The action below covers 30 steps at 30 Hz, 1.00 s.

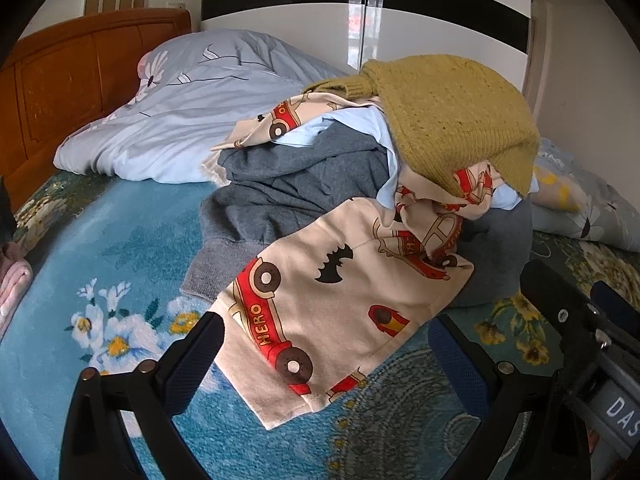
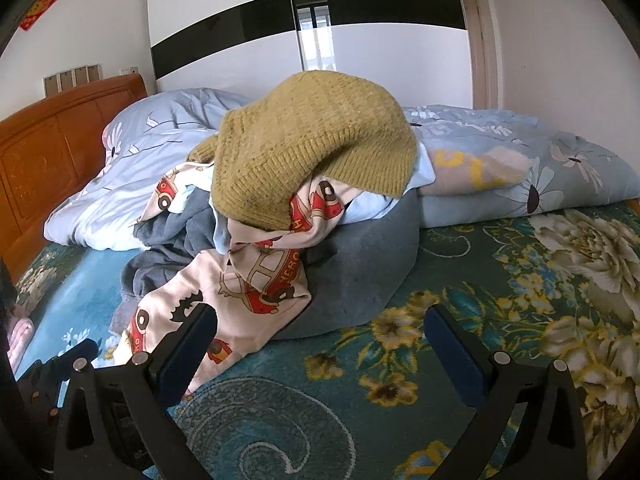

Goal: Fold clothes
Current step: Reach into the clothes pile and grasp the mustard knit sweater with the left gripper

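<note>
Beige car-print garment [image 1: 340,304] between spread left jaws — right jaws spread, only right view shows folded quilt [image 2: 520,168].

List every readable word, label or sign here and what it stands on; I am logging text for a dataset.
"HERO": on the red car printed on the cream cartoon-print garment.
"DAS": white letters, cut off by the frame edge, on the grey device body at the lower right of the left wrist view.
"ERO": partly hidden by folds, on another red car of the same garment in the right wrist view.
Red wall decoration: too blurred to read.
</note>
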Motion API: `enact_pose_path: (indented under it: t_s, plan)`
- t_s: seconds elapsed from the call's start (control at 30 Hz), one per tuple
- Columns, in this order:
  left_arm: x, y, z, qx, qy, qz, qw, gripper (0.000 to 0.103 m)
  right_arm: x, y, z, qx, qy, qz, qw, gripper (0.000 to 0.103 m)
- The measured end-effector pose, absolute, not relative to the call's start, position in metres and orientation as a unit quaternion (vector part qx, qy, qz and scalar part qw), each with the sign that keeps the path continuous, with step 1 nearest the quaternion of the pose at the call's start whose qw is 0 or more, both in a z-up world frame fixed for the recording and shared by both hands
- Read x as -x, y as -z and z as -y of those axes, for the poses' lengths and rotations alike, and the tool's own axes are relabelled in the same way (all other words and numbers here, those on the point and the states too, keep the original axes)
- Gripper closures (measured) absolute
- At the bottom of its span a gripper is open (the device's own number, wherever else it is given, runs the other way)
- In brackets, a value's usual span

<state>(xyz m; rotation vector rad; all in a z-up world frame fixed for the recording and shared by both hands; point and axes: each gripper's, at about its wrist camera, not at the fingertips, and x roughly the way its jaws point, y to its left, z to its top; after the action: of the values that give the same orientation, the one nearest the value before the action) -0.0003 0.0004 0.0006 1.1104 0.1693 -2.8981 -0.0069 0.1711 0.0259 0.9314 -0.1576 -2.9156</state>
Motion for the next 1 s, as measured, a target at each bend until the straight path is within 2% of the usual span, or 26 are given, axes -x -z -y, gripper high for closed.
enact_pose_path:
  t_s: [0.8, 1.0]
  plan:
    - [0.014, -0.006, -0.017, -0.361, 0.931, -0.054, 0.013, 0.0, 0.004, -0.028, -0.176, -0.306, 0.948, 0.065, 0.052, 0.0]
    - [0.054, -0.031, -0.038, -0.365, 0.931, -0.01, -0.021, 0.0, -0.007, -0.045, -0.205, -0.266, 0.958, 0.101, 0.03, 0.0]
